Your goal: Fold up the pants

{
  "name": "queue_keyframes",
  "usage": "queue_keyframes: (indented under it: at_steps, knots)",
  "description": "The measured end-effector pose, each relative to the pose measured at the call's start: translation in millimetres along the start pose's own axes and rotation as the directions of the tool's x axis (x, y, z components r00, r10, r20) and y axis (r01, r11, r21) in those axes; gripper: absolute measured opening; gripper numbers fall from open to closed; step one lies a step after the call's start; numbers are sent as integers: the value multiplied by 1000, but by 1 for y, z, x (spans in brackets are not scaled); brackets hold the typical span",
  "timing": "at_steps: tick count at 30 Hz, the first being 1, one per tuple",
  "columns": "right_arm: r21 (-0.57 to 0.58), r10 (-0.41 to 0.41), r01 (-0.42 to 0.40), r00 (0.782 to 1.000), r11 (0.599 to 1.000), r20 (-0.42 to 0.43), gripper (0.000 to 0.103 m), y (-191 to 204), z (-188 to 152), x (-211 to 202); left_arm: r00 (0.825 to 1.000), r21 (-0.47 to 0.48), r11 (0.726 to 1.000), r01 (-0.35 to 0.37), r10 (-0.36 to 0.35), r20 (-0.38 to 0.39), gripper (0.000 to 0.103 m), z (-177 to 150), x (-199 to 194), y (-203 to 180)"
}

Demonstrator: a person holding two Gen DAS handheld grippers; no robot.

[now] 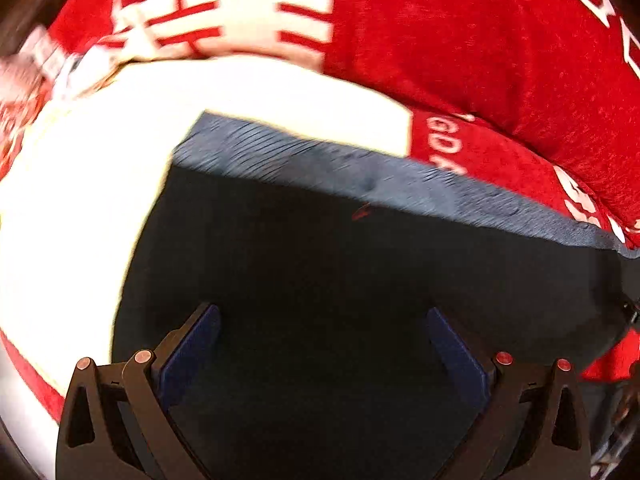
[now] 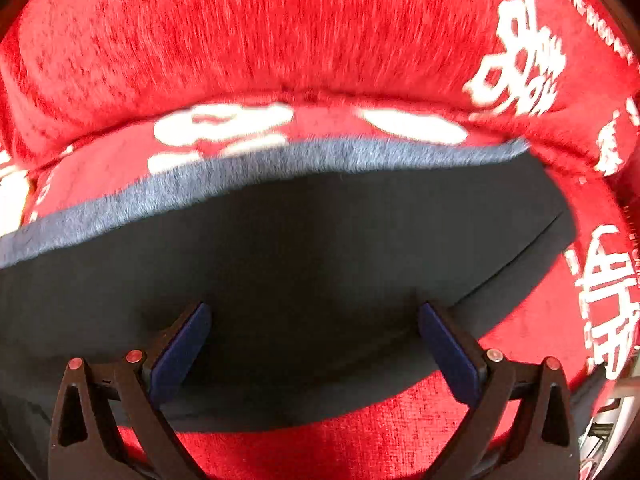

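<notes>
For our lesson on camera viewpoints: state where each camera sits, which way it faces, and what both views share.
Left wrist: on the left gripper, looking along its open fingers over dark pants on a red-and-white cover.
Right wrist: on the right gripper, fingers open, facing the same pants and cover.
Shared: pants with a fuzzy grey-blue band, red cover.

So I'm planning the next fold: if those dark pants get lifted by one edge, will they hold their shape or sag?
Likely sag: the pants lie flat and follow the red cushion beneath. The fuzzy grey lining at the edge suggests thick fabric, so probably heavy for cloth. That nap probably grips rather than slips. Both grippers are open.
</notes>
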State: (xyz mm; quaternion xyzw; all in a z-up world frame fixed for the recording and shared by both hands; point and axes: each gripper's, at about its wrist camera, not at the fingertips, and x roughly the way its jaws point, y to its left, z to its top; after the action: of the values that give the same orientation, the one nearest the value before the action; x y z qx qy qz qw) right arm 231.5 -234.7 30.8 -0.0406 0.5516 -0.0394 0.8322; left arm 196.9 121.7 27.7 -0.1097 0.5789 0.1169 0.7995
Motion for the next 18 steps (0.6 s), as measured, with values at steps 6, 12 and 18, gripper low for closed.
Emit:
queue_keyframes:
  at_steps: [6,12,18]
  knots:
    - [-275,169,-173,985,946,-39,103,116,2,2,997,81,995,-60,64,-46,103,11,26,-36]
    - [-477,285,-308,951,823,-121,103,171,24,20,999,25,999,36,-35,-36,103,-6,26,-8]
    - [-556,306,-378,926,740,-221,103,195,47,41,1000,33,999,5,-6,27,103,-24,20,-8]
